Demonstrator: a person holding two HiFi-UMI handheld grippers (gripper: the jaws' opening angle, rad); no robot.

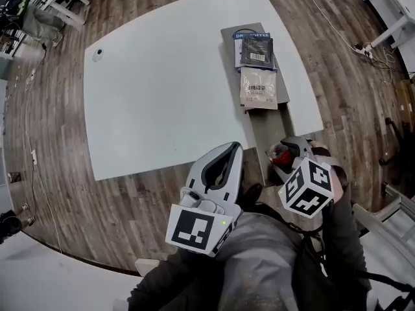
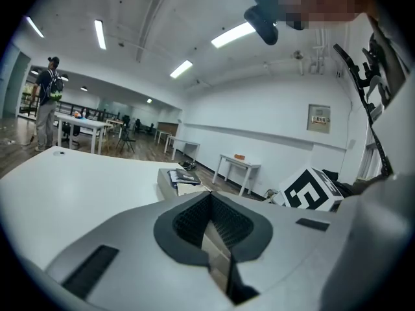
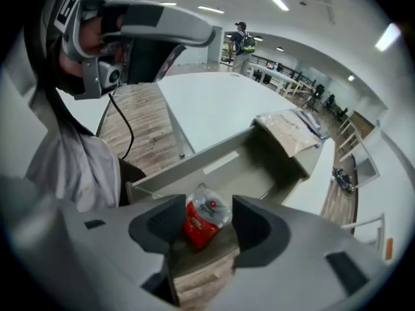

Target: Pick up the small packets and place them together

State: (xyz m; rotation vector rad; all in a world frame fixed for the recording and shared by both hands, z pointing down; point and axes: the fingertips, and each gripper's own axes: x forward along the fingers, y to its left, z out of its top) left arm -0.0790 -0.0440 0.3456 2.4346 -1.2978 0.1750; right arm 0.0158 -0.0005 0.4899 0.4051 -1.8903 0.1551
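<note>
A long grey tray [image 1: 267, 129] lies along the right side of the white table [image 1: 168, 83]. On its far part lie a dark blue packet [image 1: 255, 49] and a beige packet [image 1: 258, 88]. At the tray's near end sits a small red and clear packet [image 3: 202, 220], also seen in the head view as the red packet [image 1: 281, 155]. My right gripper [image 3: 209, 206] points steeply down over it with its jaws apart on either side, the pads not pressing. My left gripper [image 1: 233, 149] hovers near the table's front edge, its pads together and empty [image 2: 209, 196].
A small white object [image 1: 98, 54] lies at the table's far left corner. Cables and a power strip [image 1: 366, 47] run over the wooden floor to the right. Other tables stand around, and a person [image 2: 47, 102] stands far off.
</note>
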